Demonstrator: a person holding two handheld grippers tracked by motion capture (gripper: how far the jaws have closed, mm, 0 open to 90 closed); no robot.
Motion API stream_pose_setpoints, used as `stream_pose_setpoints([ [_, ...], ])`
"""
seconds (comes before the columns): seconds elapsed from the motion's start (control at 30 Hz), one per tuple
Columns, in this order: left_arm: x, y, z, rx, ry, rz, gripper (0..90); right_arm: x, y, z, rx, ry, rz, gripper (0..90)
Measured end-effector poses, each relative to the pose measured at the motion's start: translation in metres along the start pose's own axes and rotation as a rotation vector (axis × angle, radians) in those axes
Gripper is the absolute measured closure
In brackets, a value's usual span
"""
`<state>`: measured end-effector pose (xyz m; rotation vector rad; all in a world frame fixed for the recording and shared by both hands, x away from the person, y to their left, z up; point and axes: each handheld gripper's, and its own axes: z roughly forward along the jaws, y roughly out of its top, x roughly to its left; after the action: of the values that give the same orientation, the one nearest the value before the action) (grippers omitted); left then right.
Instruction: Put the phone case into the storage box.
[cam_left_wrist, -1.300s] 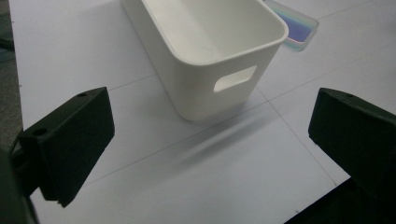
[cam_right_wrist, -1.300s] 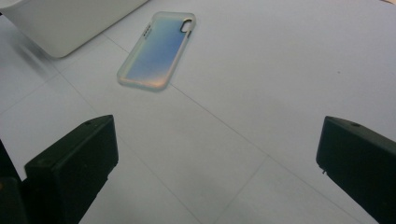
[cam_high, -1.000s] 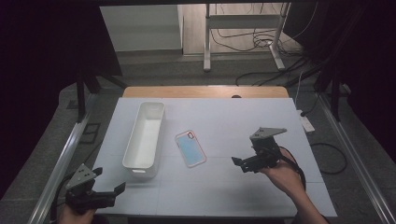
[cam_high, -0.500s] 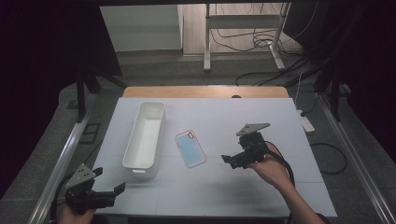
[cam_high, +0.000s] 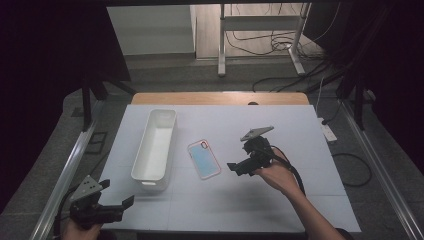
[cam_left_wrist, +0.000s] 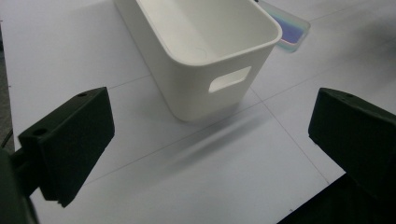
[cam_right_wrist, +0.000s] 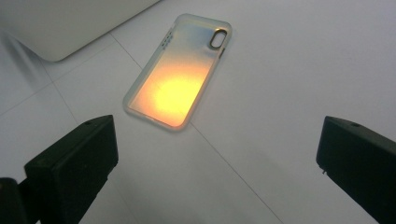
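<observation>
A phone case (cam_high: 203, 158) lies flat on the white table (cam_high: 300, 135), blue with a pink rim in the high view. In the right gripper view the phone case (cam_right_wrist: 180, 70) glows orange and shows its camera cut-out. My right gripper (cam_high: 237, 167) hovers just right of the case, jaws wide apart and empty; the right gripper (cam_right_wrist: 215, 163) looks down at it. A long white bin (cam_high: 155, 142) stands empty left of the case. My left gripper (cam_high: 122, 205) rests open at the front left corner, and the left gripper (cam_left_wrist: 210, 135) faces the bin (cam_left_wrist: 205, 51) and its handle slot.
A wooden strip (cam_high: 215, 98) runs along the table's far edge. Metal rails (cam_high: 75, 155) flank both sides. A power strip (cam_high: 329, 131) and cables lie on the floor to the right. A metal stand (cam_high: 260, 30) is beyond the table.
My right gripper has moved left toward the phone case, staying open. The left gripper has stayed in place.
</observation>
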<state>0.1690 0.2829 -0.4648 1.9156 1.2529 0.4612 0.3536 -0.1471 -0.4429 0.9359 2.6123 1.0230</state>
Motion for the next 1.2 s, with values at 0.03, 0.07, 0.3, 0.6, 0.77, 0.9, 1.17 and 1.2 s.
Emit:
stream_pose_setpoints([
  [0.03, 0.0, 0.0, 0.0, 0.0, 0.0, -0.001, 1.2, 0.0, 0.001, 0.003, 0.0, 0.007, -0.004, 0.0],
  [0.07, 0.0, 0.0, 0.0, 0.0, 0.0, -0.001, 1.2, 0.0, 0.003, 0.005, 0.002, 0.006, -0.007, 0.0],
  [0.3, 0.0, 0.0, 0.0, 0.002, 0.0, 0.001, 1.2, 0.0, 0.01, 0.016, 0.015, 0.0, -0.015, 0.0],
  [0.6, 0.0, 0.0, 0.0, 0.004, 0.0, 0.003, 1.2, 0.001, 0.019, 0.032, 0.03, -0.002, -0.023, 0.0],
  [0.77, 0.0, 0.0, 0.0, 0.005, 0.0, 0.004, 1.2, 0.0, 0.022, 0.042, 0.029, 0.0, -0.018, 0.0],
  [0.9, 0.0, 0.0, 0.001, 0.006, 0.0, 0.005, 1.2, 0.0, 0.025, 0.048, 0.051, 0.003, -0.018, 0.0],
  [1.17, 0.0, 0.0, 0.001, 0.007, -0.002, 0.006, 1.3, 0.005, 0.032, 0.063, 0.081, -0.02, -0.019, 0.0],
  [1.2, 0.0, 0.0, 0.001, 0.007, -0.001, 0.005, 1.3, 0.006, 0.033, 0.065, 0.086, -0.016, -0.019, 0.0],
])
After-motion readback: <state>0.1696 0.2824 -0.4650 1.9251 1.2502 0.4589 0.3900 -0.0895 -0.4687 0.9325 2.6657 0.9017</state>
